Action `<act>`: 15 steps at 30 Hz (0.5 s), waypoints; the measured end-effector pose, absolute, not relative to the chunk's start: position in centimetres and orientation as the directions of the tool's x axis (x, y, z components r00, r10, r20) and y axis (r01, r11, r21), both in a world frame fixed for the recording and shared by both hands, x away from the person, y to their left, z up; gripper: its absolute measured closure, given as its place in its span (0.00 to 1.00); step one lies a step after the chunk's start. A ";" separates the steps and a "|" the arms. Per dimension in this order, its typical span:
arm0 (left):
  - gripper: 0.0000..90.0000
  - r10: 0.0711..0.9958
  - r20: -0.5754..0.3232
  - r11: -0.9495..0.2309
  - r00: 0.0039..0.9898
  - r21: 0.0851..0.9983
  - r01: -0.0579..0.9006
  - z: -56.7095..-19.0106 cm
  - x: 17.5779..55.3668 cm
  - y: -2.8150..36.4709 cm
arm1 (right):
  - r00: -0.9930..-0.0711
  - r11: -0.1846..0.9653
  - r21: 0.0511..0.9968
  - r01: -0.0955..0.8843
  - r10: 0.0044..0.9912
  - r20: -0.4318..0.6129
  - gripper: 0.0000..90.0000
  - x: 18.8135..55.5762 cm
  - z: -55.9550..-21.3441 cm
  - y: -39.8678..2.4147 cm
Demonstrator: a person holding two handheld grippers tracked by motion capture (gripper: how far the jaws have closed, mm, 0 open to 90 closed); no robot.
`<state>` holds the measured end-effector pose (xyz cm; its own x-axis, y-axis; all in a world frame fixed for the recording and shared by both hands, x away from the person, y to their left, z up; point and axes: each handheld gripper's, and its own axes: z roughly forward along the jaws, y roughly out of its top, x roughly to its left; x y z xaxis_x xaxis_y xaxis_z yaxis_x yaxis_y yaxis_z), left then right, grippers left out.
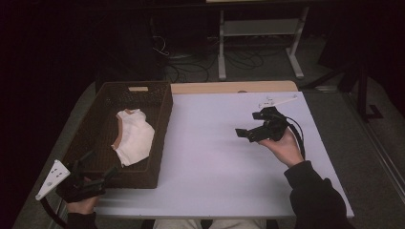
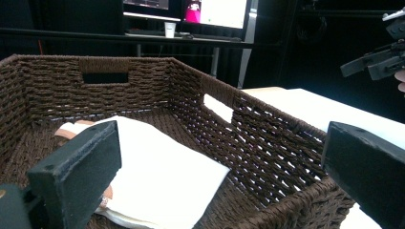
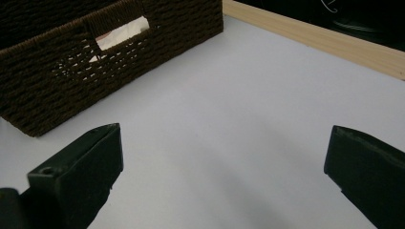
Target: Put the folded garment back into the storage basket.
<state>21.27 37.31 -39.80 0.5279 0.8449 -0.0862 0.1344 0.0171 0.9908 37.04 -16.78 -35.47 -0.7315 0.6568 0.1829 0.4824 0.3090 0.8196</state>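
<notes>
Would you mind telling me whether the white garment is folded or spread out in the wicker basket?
Folded. The white garment lies as a compact, flat bundle with a layered edge on the floor of the wicker basket, covering only part of it.

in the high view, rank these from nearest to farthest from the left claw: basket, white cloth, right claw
1. basket, right beside the left claw at the table's near left corner.
2. white cloth, lying inside the basket, a little farther in.
3. right claw, held above the table's right side.
</notes>
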 end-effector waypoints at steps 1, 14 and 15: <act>0.00 0.845 -0.086 0.017 0.528 0.991 0.134 -39.8 21.3 37.3 | -0.730 0.308 0.820 0.482 0.659 0.182 0.00 36.9 -35.6 -17.0; 0.00 0.845 -0.086 0.017 0.528 0.991 0.134 -39.8 21.2 37.3 | -0.711 0.292 0.819 0.495 0.677 0.189 0.00 35.3 -36.7 -19.1; 0.00 0.845 -0.086 0.017 0.528 0.991 0.134 -39.8 21.2 37.3 | -0.711 0.291 0.820 0.494 0.678 0.188 0.00 35.1 -36.8 -19.2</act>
<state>21.25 37.30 -39.79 0.5276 0.8452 -0.0855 0.1335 0.0169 0.9909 35.14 -19.24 -36.85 -0.7111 0.6776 0.1875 0.4935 0.2912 0.8195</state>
